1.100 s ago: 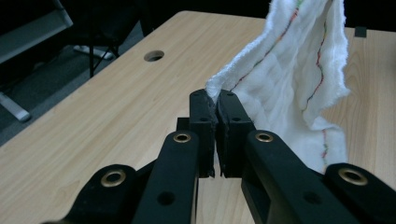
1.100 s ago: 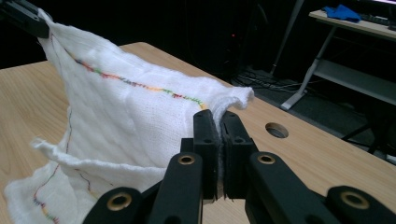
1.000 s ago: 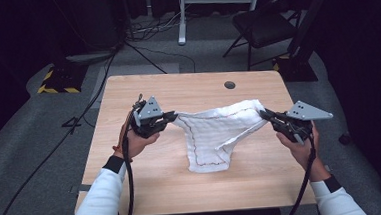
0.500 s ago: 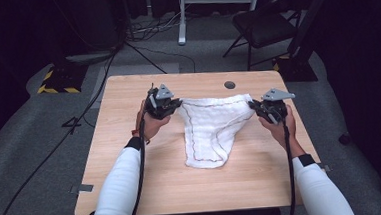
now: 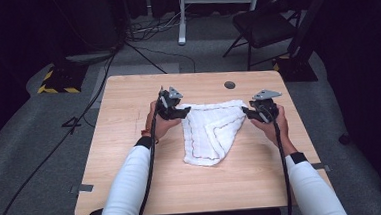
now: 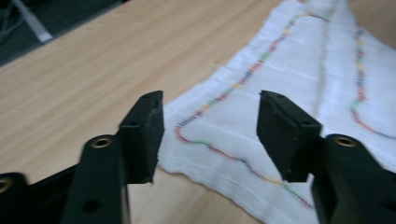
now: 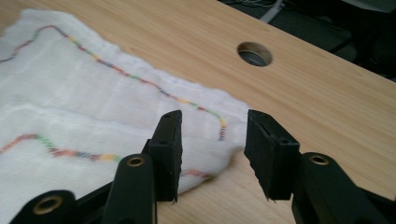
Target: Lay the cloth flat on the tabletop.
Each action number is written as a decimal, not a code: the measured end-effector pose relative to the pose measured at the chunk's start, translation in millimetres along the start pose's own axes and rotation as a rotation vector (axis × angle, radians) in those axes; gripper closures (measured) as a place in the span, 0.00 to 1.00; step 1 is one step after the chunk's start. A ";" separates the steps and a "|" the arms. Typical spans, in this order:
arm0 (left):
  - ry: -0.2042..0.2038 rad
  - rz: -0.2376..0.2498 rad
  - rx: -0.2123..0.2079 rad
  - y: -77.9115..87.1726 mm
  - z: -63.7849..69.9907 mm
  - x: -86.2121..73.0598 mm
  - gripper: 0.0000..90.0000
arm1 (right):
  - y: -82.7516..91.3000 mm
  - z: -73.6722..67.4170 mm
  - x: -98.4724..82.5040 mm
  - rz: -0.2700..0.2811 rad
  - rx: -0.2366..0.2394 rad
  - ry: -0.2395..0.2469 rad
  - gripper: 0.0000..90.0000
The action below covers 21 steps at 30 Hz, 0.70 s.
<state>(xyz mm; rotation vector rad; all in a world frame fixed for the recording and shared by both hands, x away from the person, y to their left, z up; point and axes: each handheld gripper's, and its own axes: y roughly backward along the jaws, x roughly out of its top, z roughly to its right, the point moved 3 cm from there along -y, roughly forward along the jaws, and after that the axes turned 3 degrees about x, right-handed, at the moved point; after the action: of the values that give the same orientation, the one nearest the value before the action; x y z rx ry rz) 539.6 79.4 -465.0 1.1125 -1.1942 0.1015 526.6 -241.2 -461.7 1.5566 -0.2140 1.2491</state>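
White cloth (image 5: 212,131) lies folded on the table (image 5: 129,116) between both grippers — left gripper (image 5: 178,112) and right gripper (image 5: 248,113) gape at its upper corners, gripping nothing.

A white cloth (image 5: 212,131) is showing a fine ribbed weave and a wavy stitched line in many colours, red, green, yellow and blue, running just inside its edge. The desk (image 5: 129,121) under it is showing pale wood grain with one dark round hole (image 5: 229,85). The left tool (image 5: 177,111) and right tool (image 5: 253,112) are looking black with brass-coloured rivets and grey top plates, and the person's sleeves (image 5: 128,184) are showing white with black cuffs.
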 end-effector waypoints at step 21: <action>-0.223 -0.178 -0.334 39.2 94.1 -79.7 0.39 | -55.6 -113.0 17.4 -0.109 0.256 0.190 0.57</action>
<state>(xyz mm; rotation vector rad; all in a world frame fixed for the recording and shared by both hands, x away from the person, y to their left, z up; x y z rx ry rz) 418.0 67.9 -507.6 0.9444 -1.2481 -0.3555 505.4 -120.7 -496.4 1.6285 0.1571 1.3674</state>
